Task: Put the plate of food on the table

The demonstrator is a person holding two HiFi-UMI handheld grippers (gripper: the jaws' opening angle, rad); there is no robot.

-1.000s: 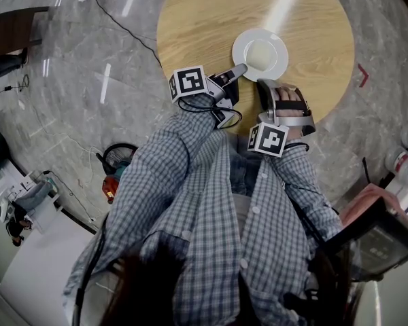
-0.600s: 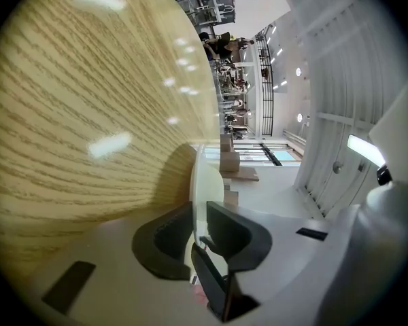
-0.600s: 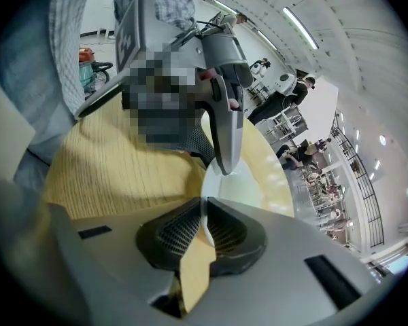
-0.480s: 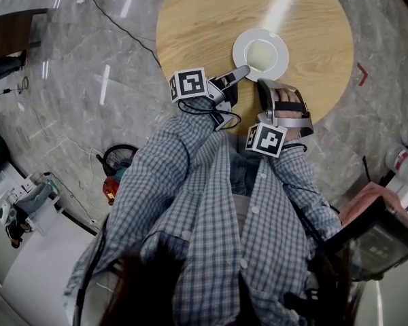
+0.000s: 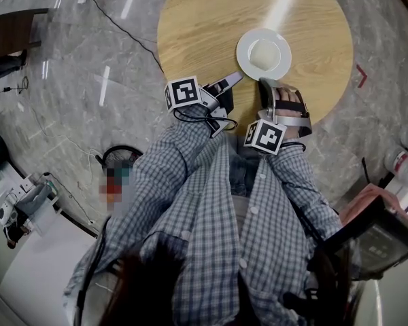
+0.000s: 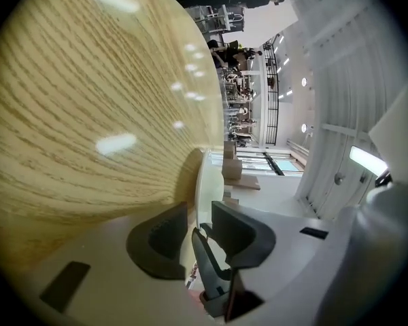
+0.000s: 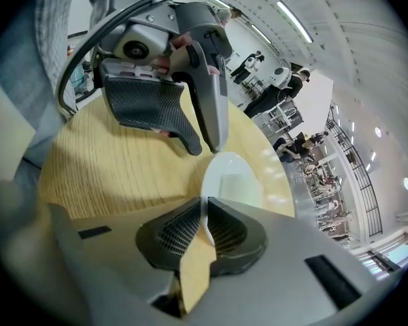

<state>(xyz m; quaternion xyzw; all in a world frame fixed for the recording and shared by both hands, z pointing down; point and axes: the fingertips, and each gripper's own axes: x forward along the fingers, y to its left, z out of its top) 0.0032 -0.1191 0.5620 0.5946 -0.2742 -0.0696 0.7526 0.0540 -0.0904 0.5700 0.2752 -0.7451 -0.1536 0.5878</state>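
Note:
A white plate (image 5: pixel 281 43) with a pale slab of food (image 5: pixel 262 54) rests on the round wooden table (image 5: pixel 204 19), near its front edge. My right gripper (image 5: pixel 265 84) is shut on the plate's near rim (image 7: pixel 217 165), and its pads meet on the rim in the right gripper view (image 7: pixel 204 226). My left gripper (image 5: pixel 232 80) is at the plate's left edge. Its jaws stand apart, and the thin rim (image 6: pixel 202 182) runs between them with a gap on each side (image 6: pixel 198 231). The food (image 7: pixel 235 185) lies flat in the plate's middle.
The table's front edge (image 5: pixel 211 124) is just under both grippers. Grey stone floor surrounds the table, with a black cable (image 5: pixel 122 26) at the left and a dark chair (image 5: pixel 10 32) at the far left. People stand far off in the hall (image 7: pixel 285 87).
The plate has shifted slightly right and further onto the table. My left gripper has drawn back a little to the left and lower. The right gripper stays on the rim.

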